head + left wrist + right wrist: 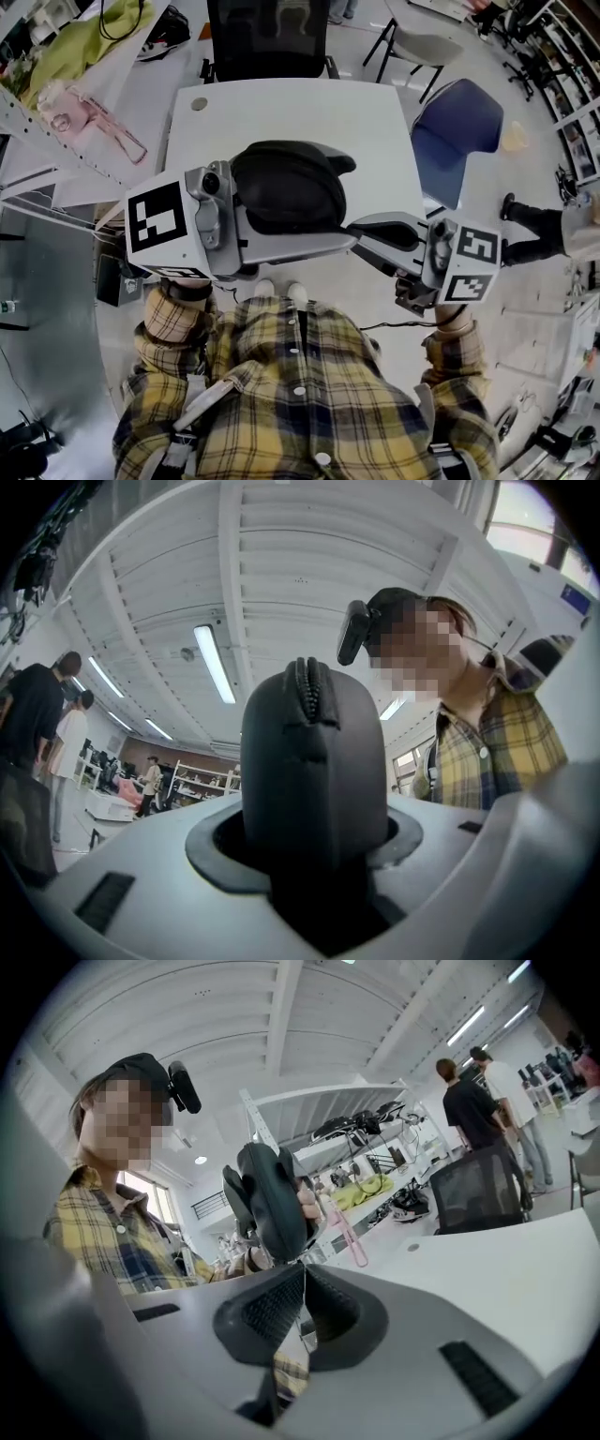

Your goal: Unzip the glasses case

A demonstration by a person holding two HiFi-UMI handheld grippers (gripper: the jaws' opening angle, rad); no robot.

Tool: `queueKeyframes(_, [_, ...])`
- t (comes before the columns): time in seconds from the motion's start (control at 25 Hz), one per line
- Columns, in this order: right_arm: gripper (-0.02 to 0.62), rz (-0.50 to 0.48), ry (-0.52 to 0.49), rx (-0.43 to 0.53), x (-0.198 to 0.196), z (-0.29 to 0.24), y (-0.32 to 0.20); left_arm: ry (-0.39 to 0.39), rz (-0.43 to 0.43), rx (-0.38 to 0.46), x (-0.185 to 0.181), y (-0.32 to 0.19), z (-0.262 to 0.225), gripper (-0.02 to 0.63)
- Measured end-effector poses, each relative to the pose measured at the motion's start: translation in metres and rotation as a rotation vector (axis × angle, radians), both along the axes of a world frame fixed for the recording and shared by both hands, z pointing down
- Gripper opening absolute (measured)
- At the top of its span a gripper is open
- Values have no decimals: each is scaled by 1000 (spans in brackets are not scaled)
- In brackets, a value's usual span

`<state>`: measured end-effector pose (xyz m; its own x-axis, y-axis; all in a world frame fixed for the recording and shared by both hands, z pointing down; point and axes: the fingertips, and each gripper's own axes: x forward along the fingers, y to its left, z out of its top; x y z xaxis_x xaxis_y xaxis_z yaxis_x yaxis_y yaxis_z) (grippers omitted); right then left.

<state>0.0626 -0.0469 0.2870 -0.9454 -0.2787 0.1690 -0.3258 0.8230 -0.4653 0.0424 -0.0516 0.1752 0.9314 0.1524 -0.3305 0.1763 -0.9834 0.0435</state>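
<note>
The black glasses case (272,183) is held up off the white table (300,108), clamped between the jaws of my left gripper (309,202). In the left gripper view the case (314,771) stands upright in the jaws, its zipper (307,691) running over the top towards the camera. My right gripper (361,228) reaches in from the right to the case's near right end. In the right gripper view its pads (272,1307) are pressed together on a thin zipper pull just below the case (272,1199).
A black office chair (267,37) stands behind the table and a blue chair (459,127) at its right. Shelving with a pink object (84,117) is at the left. Two people (487,1115) stand beyond the table in the right gripper view.
</note>
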Motion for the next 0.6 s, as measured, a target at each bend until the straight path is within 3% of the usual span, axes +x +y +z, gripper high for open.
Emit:
queueKeyframes(0.24, [-2, 222, 89, 134, 23, -15, -15, -216, -197, 40, 13, -14, 29, 247])
queueKeyframes(0.36, [-2, 344, 167, 245, 32, -23, -25, -307, -298, 36, 17, -21, 46, 247])
queueKeyframes(0.6, [-2, 493, 163, 354, 40, -38, -36, -327, -347, -56, 18, -21, 74, 247])
